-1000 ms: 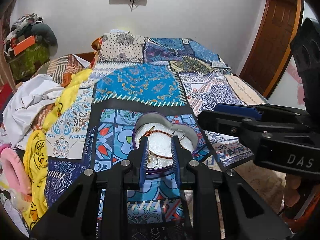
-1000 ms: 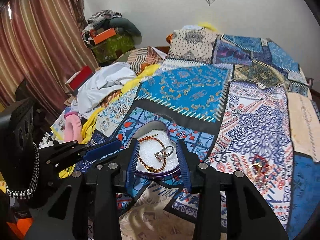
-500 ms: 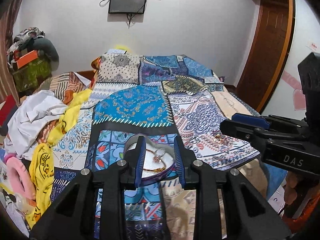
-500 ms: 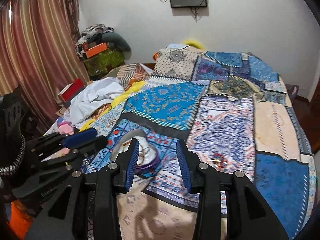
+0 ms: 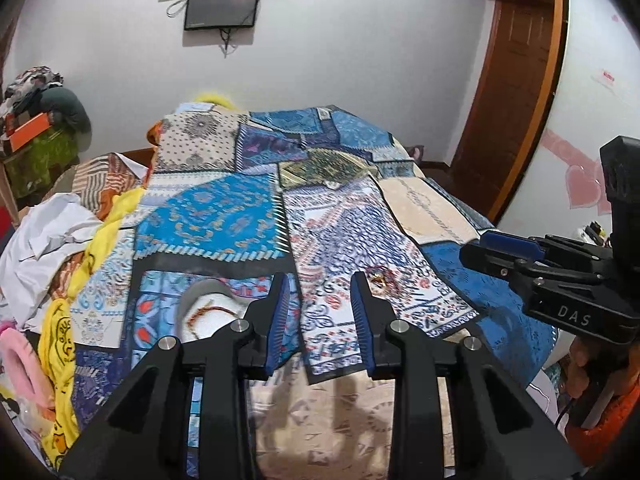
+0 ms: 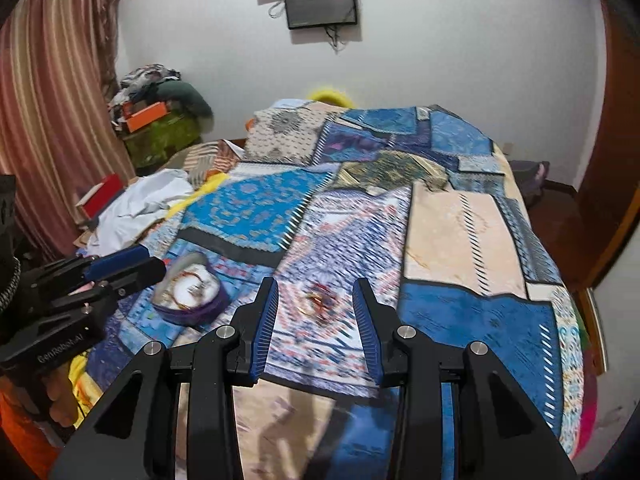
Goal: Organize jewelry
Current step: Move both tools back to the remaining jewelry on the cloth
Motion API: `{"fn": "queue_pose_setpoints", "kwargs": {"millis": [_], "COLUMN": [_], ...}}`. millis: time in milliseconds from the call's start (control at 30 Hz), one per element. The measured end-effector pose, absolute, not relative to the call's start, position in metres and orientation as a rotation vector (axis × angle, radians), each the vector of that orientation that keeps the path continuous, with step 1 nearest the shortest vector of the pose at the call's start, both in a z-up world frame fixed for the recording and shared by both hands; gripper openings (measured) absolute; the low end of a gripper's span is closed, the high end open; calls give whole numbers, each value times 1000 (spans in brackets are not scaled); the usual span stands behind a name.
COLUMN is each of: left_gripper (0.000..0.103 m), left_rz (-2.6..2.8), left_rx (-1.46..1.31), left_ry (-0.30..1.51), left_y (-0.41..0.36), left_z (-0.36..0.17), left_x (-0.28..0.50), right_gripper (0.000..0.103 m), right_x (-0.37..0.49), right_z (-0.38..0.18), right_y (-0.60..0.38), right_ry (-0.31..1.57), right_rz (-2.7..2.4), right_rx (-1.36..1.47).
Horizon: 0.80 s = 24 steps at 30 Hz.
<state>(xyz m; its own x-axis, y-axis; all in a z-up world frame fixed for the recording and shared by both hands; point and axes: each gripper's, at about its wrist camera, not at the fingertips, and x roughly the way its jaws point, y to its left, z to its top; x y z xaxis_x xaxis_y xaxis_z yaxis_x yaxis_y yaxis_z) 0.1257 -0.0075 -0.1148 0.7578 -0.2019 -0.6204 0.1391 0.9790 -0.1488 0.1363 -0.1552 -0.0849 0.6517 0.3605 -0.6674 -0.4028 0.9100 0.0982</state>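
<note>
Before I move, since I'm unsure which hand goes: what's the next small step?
Probably ease the right gripper forward and down to the loose gold jewelry on the patchwork bedspread. Its open fingers already frame that piece, which lies outside the heart-shaped box.

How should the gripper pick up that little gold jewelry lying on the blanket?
Come straight down from above with the right gripper, which is open and lined up with it. The gold jewelry lies flat on the patterned bedspread, so pinch across its thin rim. It looks like rings, but blur hides which part sticks up.
</note>
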Motion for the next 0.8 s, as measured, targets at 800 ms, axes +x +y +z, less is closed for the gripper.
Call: {"fn": "queue_pose_setpoints", "kwargs": {"millis": [800], "left_gripper": [31], "left_rz": [-250], "left_rx": [-100], "left_ry": [870], "left_y": [-34], "left_z": [-179], "left_x": [165], "right_gripper": [35], "right_x": [168], "right_z": [-153], "right_y": [-157], "right_ry": [915], "right_rz": [494], "right_rx": [-93]}}
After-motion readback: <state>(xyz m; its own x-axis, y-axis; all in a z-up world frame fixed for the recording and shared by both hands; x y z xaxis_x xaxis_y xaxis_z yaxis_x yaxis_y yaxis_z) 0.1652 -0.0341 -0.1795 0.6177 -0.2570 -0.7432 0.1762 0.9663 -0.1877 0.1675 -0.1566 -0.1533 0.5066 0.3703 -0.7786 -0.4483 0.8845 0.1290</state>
